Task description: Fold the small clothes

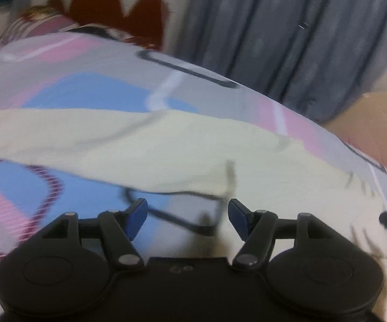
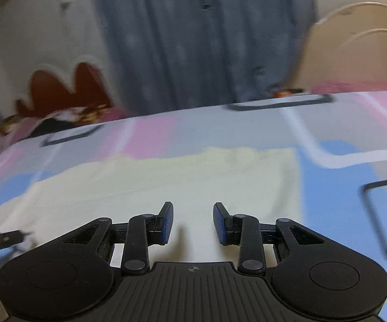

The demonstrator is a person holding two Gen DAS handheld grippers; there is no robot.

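bedsheet (image 2: 335,177): pink, blue and grey blocks with dark outlined rectangles, covers the bed
curtain (image 2: 182,40): grey-blue, pleated, behind the bed's far edge
headboard (image 1: 107,5): dark red, scalloped, far left corner
pillow (image 1: 40,22): patterned, below headboard
cream furniture (image 2: 360,51): far right, blurred

Left hand-held gripper (image 1: 187,216), right hand-held gripper (image 2: 193,222): black linkage bodies, blue pads (silver pivot screws).
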